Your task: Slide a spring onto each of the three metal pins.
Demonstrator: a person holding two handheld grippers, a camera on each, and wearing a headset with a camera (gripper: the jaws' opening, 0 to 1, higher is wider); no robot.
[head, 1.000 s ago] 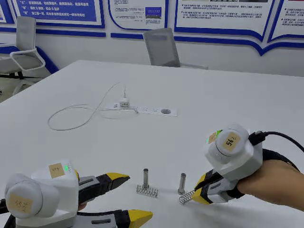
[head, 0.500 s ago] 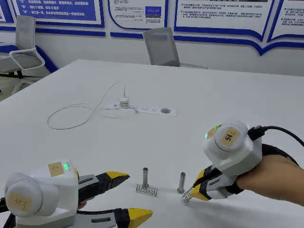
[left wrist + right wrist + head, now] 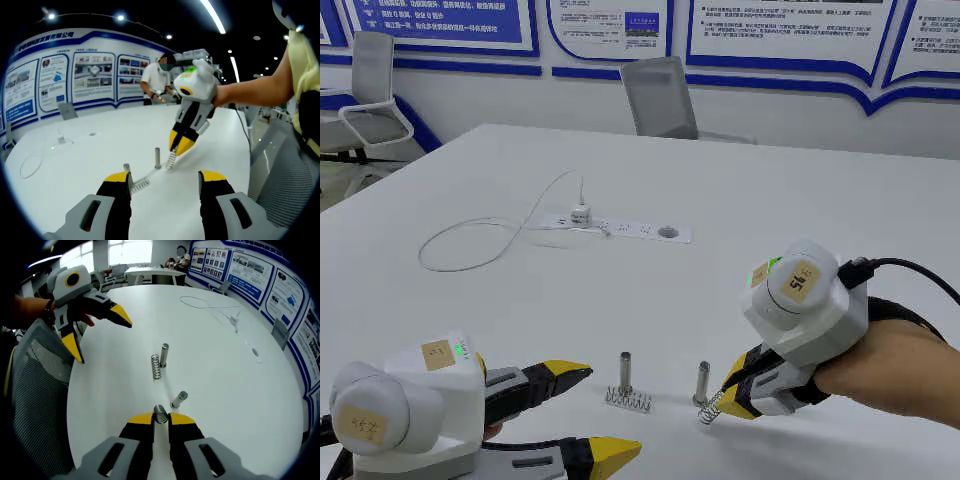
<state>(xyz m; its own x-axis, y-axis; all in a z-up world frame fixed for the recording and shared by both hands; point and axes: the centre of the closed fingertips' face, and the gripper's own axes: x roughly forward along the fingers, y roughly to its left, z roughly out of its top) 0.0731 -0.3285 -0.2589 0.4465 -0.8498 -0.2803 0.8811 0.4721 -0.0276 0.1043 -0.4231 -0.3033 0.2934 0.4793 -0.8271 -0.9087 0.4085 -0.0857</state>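
Observation:
Two short metal pins stand upright on the white table, one on the left and one on the right. A loose spring lies flat at the foot of the left pin. My right gripper is shut on a second spring, which hangs tilted just right of the right pin. The right gripper view has that spring sticking out between the closed tips, with the near pin just beyond. My left gripper stands open, with nothing in it, left of the pins.
A white power strip with a looped white cable lies mid-table. Grey chairs stand behind the far edge of the table. A person stands far off in the left gripper view.
My right gripper has shifted slightly up and to the left with the spring, closer to the right pin. The left gripper and the lying spring have stayed put.

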